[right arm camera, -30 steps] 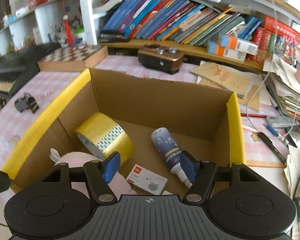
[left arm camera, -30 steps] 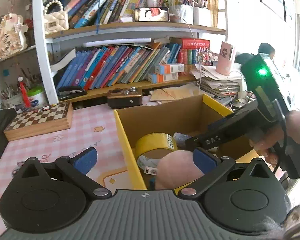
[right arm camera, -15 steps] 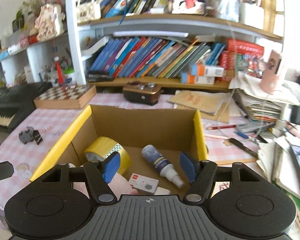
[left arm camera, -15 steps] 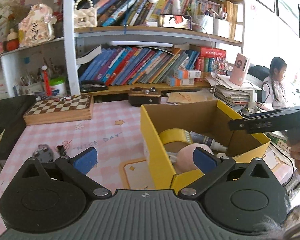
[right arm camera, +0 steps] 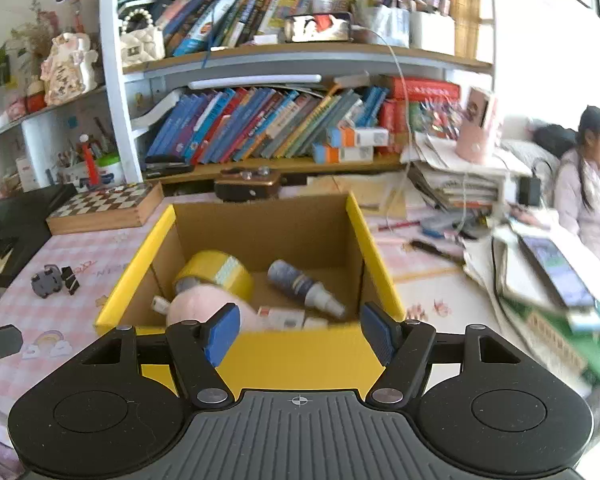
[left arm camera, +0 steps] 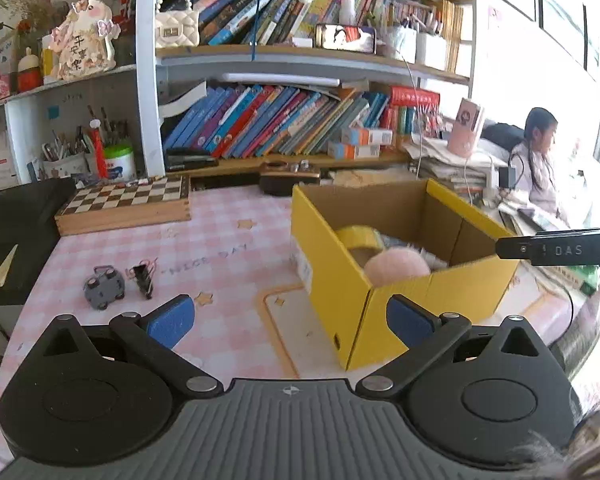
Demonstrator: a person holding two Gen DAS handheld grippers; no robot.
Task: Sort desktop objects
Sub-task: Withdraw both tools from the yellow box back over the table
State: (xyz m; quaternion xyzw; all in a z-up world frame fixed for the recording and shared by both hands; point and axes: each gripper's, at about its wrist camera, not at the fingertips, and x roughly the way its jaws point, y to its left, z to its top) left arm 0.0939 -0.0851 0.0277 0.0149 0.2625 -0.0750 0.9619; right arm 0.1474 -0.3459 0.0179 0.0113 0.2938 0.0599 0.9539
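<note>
When we look through the left wrist camera, we see our left gripper [left arm camera: 290,320] spread wide, and its blue pads [left arm camera: 171,320] hold nothing and touch nothing. It hangs over the pink checked table [left arm camera: 220,248]. A yellow box [left arm camera: 404,292] sits just ahead and to the right. Inside it we see a yellow tape roll [left arm camera: 360,236] and a soft pink ball [left arm camera: 396,266] near the front wall. Left of the box, a small gray toy [left arm camera: 104,287] and a black clip [left arm camera: 143,280] lie side by side on the table, well apart from the box. A chess board [left arm camera: 126,206] rests farther back by the bookshelf [left arm camera: 300,64]. The tip of our other tool pokes in from the right edge.

When we look through the right wrist camera, our right gripper [right arm camera: 300,334] is also spread wide and holds nothing. Its pads sit in front of the box's near wall, and we cannot tell if they touch it. In the box [right arm camera: 308,360] we see the tape roll [right arm camera: 216,276], the pink ball [right arm camera: 204,306], a spray bottle [right arm camera: 304,288] lying on its side, and a small white packet [right arm camera: 282,317]. The gray toy [right arm camera: 44,280] and the clip [right arm camera: 70,279] lie on the table to the left.
</note>
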